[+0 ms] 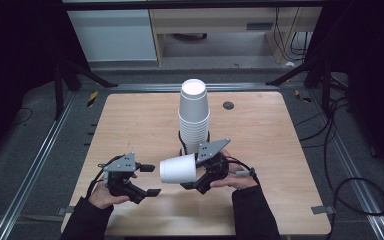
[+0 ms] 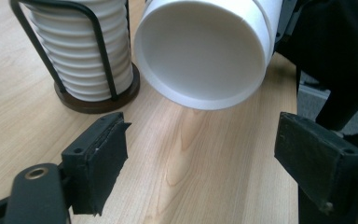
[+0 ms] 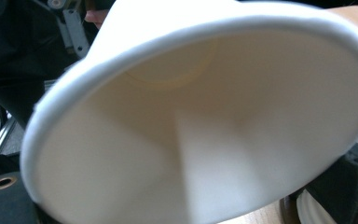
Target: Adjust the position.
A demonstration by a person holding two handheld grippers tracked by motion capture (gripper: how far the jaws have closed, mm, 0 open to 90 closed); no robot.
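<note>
A tall stack of white paper cups (image 1: 194,115) stands upside down in a black wire holder (image 2: 100,100) with a round brown base, at the middle of the wooden table (image 1: 275,150). My right gripper (image 1: 196,173) is shut on the rim of a single white cup (image 1: 178,170), held on its side above the table. In the right gripper view its squeezed mouth (image 3: 200,130) faces the camera. The cup's closed bottom (image 2: 200,51) points at my left gripper (image 1: 151,180), which is open just to the left of it, with nothing between its jaws (image 2: 205,156).
A small dark grommet hole (image 1: 228,105) sits at the table's far side, right of the stack. Black cables (image 1: 340,165) run over the floor to the right. Metal rails border the table on both sides.
</note>
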